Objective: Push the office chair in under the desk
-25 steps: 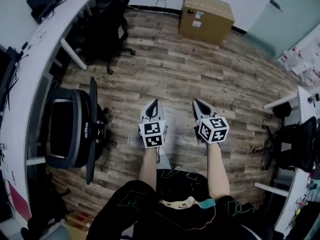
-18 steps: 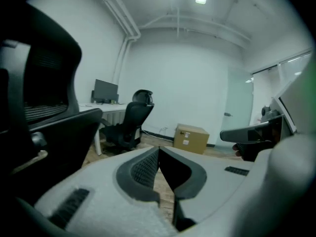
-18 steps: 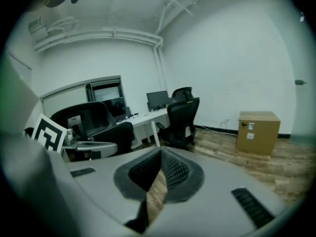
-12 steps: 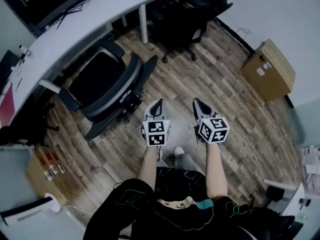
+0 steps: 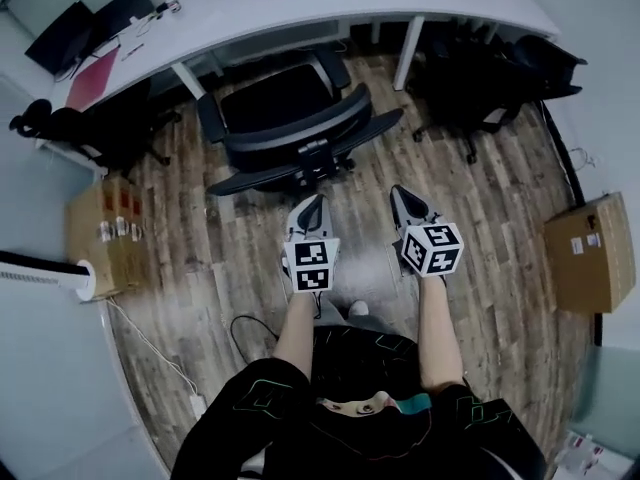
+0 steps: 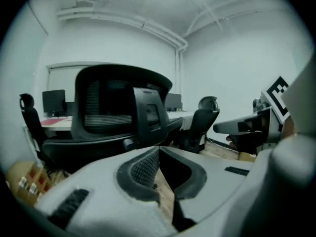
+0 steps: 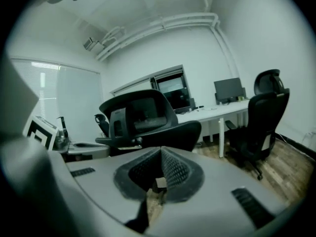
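Jaws first: those of my left gripper (image 6: 158, 151) are closed, pad against pad, with nothing between them. Those of my right gripper (image 7: 161, 151) are closed and empty too. I hold the two side by side above the wooden plank floor (image 5: 500, 218), both pointing toward the office chair (image 5: 290, 133), and neither one touches it.

Across the far side runs the long, curved white tabletop (image 5: 330, 8). The office chair is black. It stands on the floor in front of that tabletop, between two white desk legs (image 5: 410, 53), with its backrest turned toward me. Its seat faces the tabletop's edge and shows in full from above.

A second black chair (image 5: 480, 88) stands to the right, close against the tabletop's right end. A third black chair (image 5: 90, 128) is at the left end.

A closed cardboard box (image 5: 590, 253) sits by the right wall, and an open carton (image 5: 105, 230) by the left wall.

Dark monitors (image 5: 60, 36) and a red folder (image 5: 92, 78) lie on the tabletop's left part. A thin black cable (image 5: 250, 333) loops on the floor near my feet.
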A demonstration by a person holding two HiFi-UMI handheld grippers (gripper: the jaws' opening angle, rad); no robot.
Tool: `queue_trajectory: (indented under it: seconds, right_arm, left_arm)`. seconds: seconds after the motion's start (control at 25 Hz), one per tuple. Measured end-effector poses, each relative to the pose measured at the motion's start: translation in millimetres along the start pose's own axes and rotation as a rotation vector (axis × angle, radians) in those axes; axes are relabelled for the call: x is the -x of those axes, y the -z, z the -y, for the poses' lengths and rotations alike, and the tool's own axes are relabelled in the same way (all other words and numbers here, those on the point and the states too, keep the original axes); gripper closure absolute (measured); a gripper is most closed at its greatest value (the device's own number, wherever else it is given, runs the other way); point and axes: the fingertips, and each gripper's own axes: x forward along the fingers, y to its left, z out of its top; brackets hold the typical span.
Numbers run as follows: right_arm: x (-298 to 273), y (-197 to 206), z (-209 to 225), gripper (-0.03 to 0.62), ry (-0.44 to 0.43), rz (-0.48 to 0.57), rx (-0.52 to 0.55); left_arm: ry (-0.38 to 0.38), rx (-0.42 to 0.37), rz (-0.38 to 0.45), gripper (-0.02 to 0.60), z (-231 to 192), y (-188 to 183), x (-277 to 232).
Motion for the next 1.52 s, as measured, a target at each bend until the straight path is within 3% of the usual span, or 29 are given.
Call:
queue_trajectory:
  seconds: [0.16,0.32,0.56,0.76,0.88,0.96,1.12,1.24,1.36,1.52]
  right_arm:
    - [-18,-17,-34,0.588,-0.113,0.022,0.084]
    - [-29,-27,-48,0.588,-0.164,0.013,0.169]
    - [-44,-43,-60,0.588,-0.221,-0.027,0.356]
    - [-64,-44,-70,0.587,-0.275,-0.09,0.546]
    - [-77,-39,-78,0.562,-0.311,-0.136,0.672]
    - [-85,-36,-80,0.533,-0.332,-0.169,0.778]
    - [-103,-19,-67,0.457,-0.292,-0.294,1.148]
    - [-120,-10,-62,0.437,-0.273,-0.347,1.358]
    - [-135,-5,-57,0.402,-0.286,-0.384,1.417]
    - [-153,-2,-54,0.412,-0.291,-0.393,1.417]
  left_arm:
    - [-0.135,-0.018,0.03,0.574,-35,-11,28]
    - [-0.209,-0.076,0.027,0.574,-56,-19,45]
    - [-0.211,-0.132,-0.043,0.572,-60,-8,53]
    - [-0.238,-0.254,-0.068,0.571,-77,-10,49]
    - [-0.221,-0.351,-0.111,0.501,-88,-12,40]
    - [-0.208,-0.447,-0.152,0.489,-93,-12,30]
    - [-0.166,-0.662,-0.255,0.436,-104,-4,8]
    - [-0.121,-0.757,-0.347,0.393,-117,7,-6]
    - [-0.092,-0.839,-0.414,0.39,-124,15,-20]
    - [-0.06,-0.895,-0.442,0.388,-129,18,-32]
